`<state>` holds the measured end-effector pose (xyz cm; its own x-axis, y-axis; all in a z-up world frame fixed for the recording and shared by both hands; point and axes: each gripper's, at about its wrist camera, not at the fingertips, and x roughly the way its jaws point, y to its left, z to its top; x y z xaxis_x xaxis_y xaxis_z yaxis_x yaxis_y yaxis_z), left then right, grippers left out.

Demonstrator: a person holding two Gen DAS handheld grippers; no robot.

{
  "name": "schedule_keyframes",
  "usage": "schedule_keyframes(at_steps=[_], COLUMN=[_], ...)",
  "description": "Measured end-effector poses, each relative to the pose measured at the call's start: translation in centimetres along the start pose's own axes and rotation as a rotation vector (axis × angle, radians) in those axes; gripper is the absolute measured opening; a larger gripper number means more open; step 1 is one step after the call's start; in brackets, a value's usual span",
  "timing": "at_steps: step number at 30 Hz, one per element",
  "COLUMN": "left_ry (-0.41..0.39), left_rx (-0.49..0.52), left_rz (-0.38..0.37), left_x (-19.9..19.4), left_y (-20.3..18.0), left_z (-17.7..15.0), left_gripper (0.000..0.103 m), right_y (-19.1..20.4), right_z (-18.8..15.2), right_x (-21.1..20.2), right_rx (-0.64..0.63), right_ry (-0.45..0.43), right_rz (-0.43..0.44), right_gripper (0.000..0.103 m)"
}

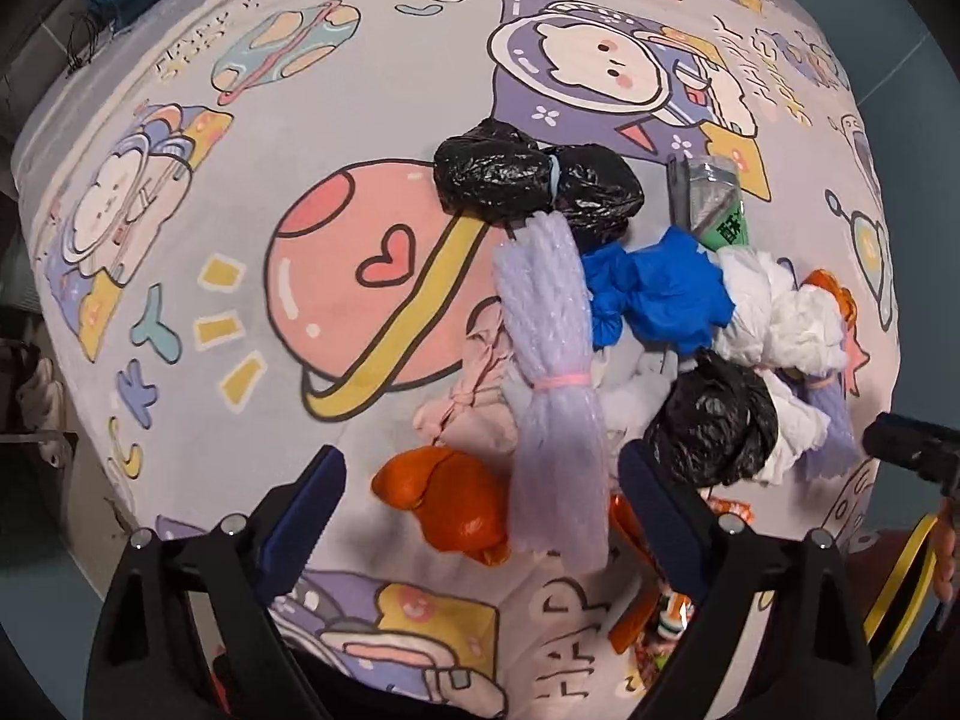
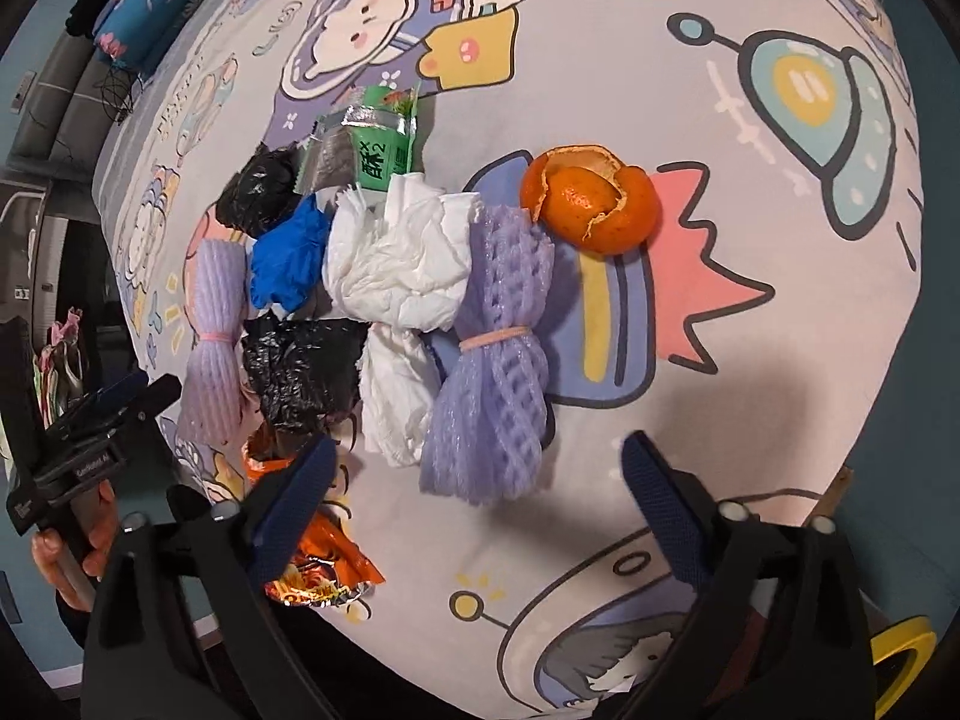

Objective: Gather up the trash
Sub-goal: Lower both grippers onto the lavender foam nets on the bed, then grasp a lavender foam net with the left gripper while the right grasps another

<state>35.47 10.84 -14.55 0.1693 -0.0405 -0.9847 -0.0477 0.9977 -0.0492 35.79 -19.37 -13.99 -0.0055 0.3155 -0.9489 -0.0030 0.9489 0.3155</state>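
**Approach to the trash pile, both tongs spread**

The trash lay in one loose heap on a bed covered by a cartoon space-print sheet (image 1: 180, 312). Both tongs pointed steeply down at the heap.

The left tongs (image 1: 480, 492) stood spread, nothing pinched. Between and just ahead of the fingers lay a purple foam net (image 1: 555, 372) tied with a pink band, with an orange peel (image 1: 450, 504) beside it and a black bag wad (image 1: 714, 420) near the right finger. The right tongs (image 2: 474, 498) were likewise spread and empty, with a second purple foam net (image 2: 498, 372) lying just ahead of the gap. A crumpled white tissue (image 2: 402, 258) touched that net; a peeled orange skin (image 2: 591, 201) sat at its far end.

Recommended procedure for the step in hand, as judged:
- Centre each net between the fingers before closing.
- Pinch at or near the banded waist, where the foam is bunched and least likely to slip.
- Keep the fingertips off the sheet, since soft cloth could be caught together with the net.
- Avoid snagging adjacent tissue or the blue glove-like wad (image 2: 288, 252).

Legible markings: a green wrapper (image 2: 384, 150) carried Chinese characters and "x2". The sheet showed "LUCK" and "HAP" fragments. An orange snack wrapper (image 2: 318, 564) bore print too small to read.
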Motion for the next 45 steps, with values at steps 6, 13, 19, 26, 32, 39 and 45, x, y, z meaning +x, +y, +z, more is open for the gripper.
schedule_keyframes(at_steps=[6,13,19,26,32,39,45], left_ry=[0.019,0.039,0.031,0.012,-0.053,-0.103,-0.112], left_rx=[0.017,-0.014,-0.023,-0.043,-0.049,-0.036,-0.006], left_rz=[-0.038,-0.117,-0.168,-0.24,-0.257,-0.268,-0.283], left_x=[1.6,3.1,3.6,3.0,-0.1,-3.7,-5.2], left_y=[-1.0,-0.8,-0.9,-0.2,1.1,2.2,1.7], left_z=[0.9,1.2,1.1,0.4,-0.4,-1.5,-3.3], left_gripper=[0.073,0.049,0.031,0.024,0.024,0.024,0.024], right_y=[-0.4,-0.3,0.0,-0.1,0.6,1.4,1.6], right_z=[0.7,1.3,1.5,1.0,-0.5,-3.0,-5.2], right_x=[1.4,2.8,3.5,3.2,1.0,-2.3,-4.4], right_rx=[0.023,0.041,0.05,0.052,0.018,-0.017,-0.032], right_ry=[0.026,0.054,0.058,0.038,-0.005,-0.04,-0.062], right_rz=[-0.011,-0.022,-0.027,-0.018,0.017,0.057,0.069], right_gripper=[0.076,0.061,0.043,0.026,0.024,0.024,0.024])
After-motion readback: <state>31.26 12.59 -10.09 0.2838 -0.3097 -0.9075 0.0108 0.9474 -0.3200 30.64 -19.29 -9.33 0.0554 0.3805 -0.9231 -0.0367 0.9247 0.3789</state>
